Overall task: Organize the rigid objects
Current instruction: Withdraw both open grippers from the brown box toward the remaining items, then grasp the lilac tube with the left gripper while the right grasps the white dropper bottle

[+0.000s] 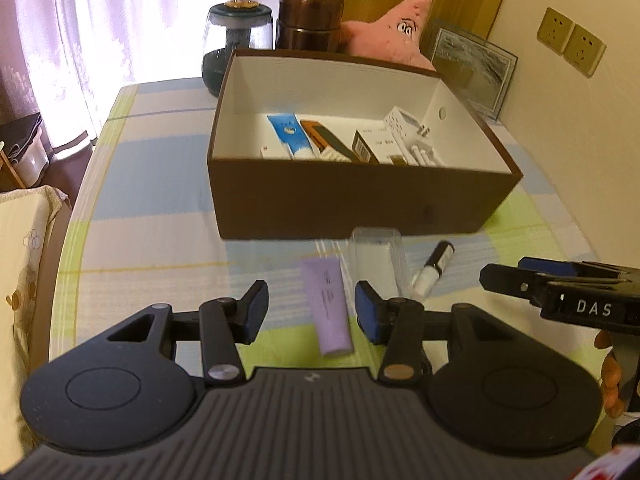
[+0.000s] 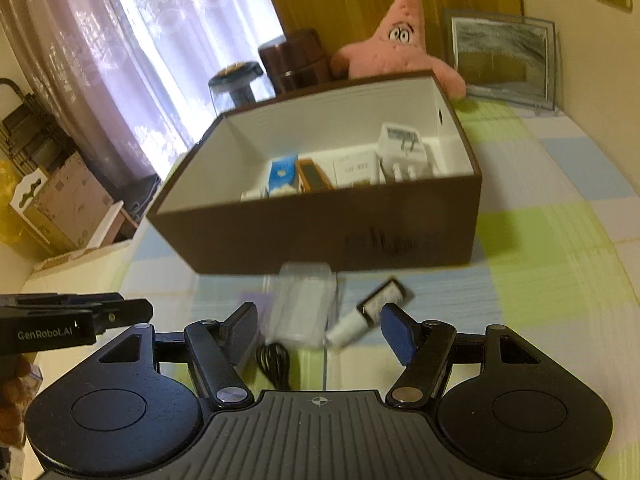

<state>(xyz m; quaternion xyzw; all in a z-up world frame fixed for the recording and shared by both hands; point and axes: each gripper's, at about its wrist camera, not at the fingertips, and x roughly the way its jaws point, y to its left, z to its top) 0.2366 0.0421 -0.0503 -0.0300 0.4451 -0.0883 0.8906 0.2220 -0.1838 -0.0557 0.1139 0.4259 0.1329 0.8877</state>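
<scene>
A brown box (image 1: 344, 204) with a white inside stands on the table and holds several items, among them a blue tube (image 1: 290, 136). In front of it lie a purple tube (image 1: 328, 312), a clear plastic case (image 1: 376, 260) and a small black-and-white bottle (image 1: 434, 270). My left gripper (image 1: 310, 312) is open, its fingers on either side of the purple tube, above it. My right gripper (image 2: 320, 330) is open over the clear case (image 2: 304, 308) and the bottle (image 2: 368, 314). The box also shows in the right wrist view (image 2: 320, 236).
A pink star plush (image 1: 396, 28), a brown canister (image 1: 310, 20), a dark glass jar (image 1: 236, 44) and a framed picture (image 1: 472, 68) stand behind the box. A black cable (image 2: 274, 364) lies near my right gripper. The table's left edge (image 1: 68, 248) is close.
</scene>
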